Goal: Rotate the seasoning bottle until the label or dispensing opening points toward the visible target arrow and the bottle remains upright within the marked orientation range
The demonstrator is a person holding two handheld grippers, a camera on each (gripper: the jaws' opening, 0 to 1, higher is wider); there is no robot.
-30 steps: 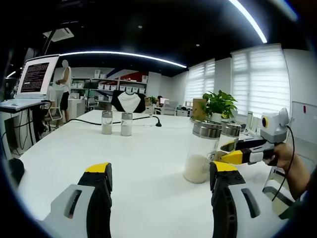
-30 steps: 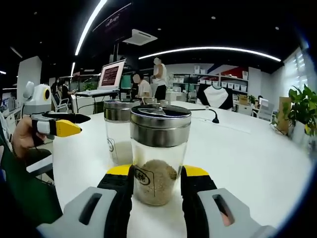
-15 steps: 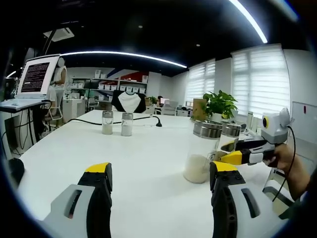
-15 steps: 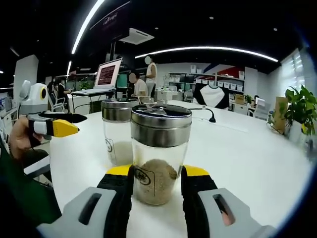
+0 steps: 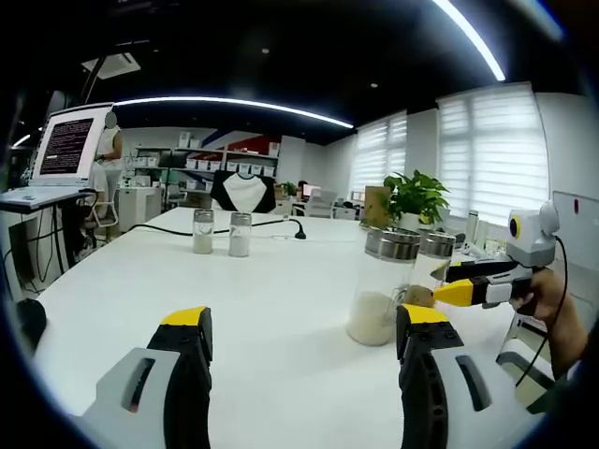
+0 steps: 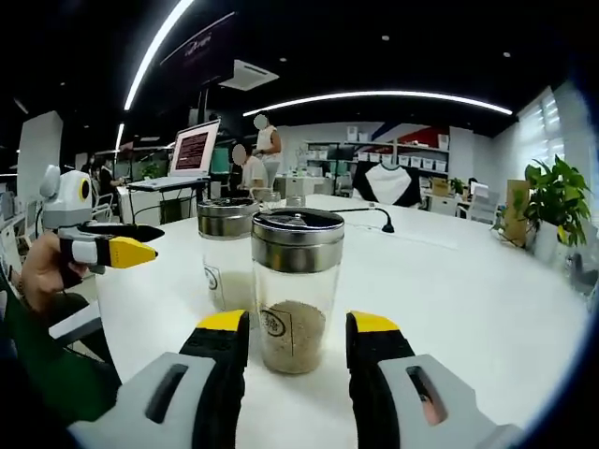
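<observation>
Big white table (image 6: 487, 309) spans the lower half of both views. On it, centre of the right gripper view, stands the clear glass seasoning bottle w/ steel lid and brown powder (image 6: 292, 288), upright, a small label facing you. Just behind it to the left: a second clear glass bottle w/ steel lid and white powder (image 6: 225, 254).

Your right gripper (image 6: 298, 339), grey w/ yellow tips, sits at bottom centre: jaws apart, one tip on each side of the brown-powder bottle's base, a slim gap on both sides, not pinching it.

Your left gripper (image 5: 304, 327), bottom of the left gripper view: jaws wide apart, nothing between them but bare table; right tip near the white-powder bottle (image 5: 379, 286) at centre-right.

Two small glass shakers (image 5: 220, 232) stand far back, upper-left-centre of the left gripper view.
</observation>
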